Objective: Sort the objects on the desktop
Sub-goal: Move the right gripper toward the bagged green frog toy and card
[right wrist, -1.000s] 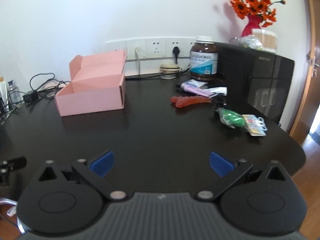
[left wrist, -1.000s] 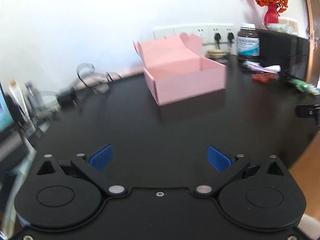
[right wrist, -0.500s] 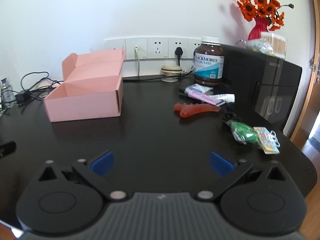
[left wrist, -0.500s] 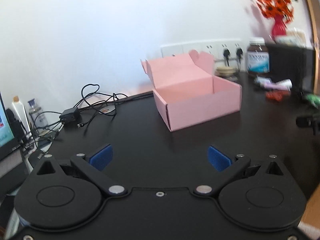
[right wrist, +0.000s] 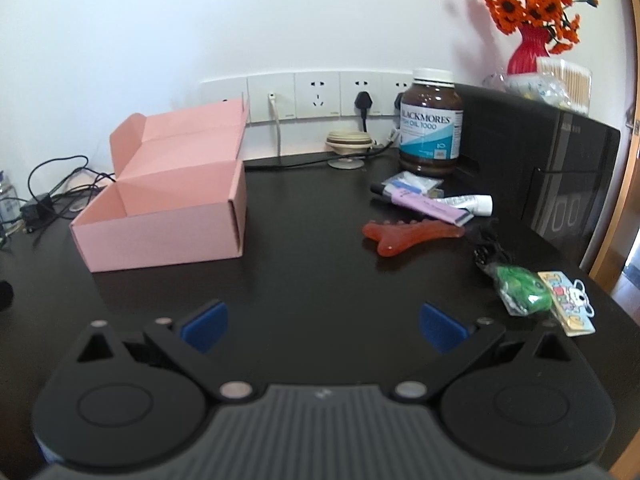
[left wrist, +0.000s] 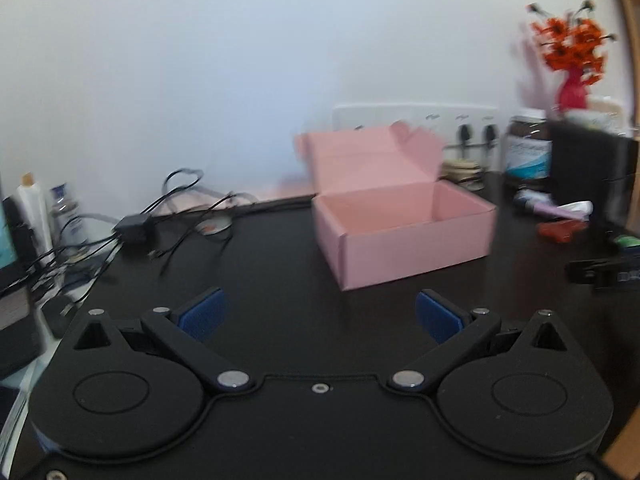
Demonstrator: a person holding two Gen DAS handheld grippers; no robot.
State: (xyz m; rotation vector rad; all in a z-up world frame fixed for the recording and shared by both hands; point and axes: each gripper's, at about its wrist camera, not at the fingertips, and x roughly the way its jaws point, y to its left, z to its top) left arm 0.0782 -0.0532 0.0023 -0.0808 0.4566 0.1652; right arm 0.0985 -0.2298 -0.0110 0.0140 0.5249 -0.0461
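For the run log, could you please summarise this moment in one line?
left gripper open | right gripper open | pink box open, empty

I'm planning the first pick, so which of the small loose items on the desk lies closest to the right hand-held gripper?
The green packet, lying by the cartoon card, just ahead of the right hand-held gripper; the red scraper and tubes lie farther back.

A pale pink open cardboard box [right wrist: 168,216] sits on the glossy black desk [right wrist: 320,272]. Right of the box lie a translucent red plastic scraper [right wrist: 408,236], a lilac squeeze tube [right wrist: 424,206] and a green wrapped packet [right wrist: 520,288]; orange flowers [right wrist: 528,0] fill a red vase [right wrist: 528,52].
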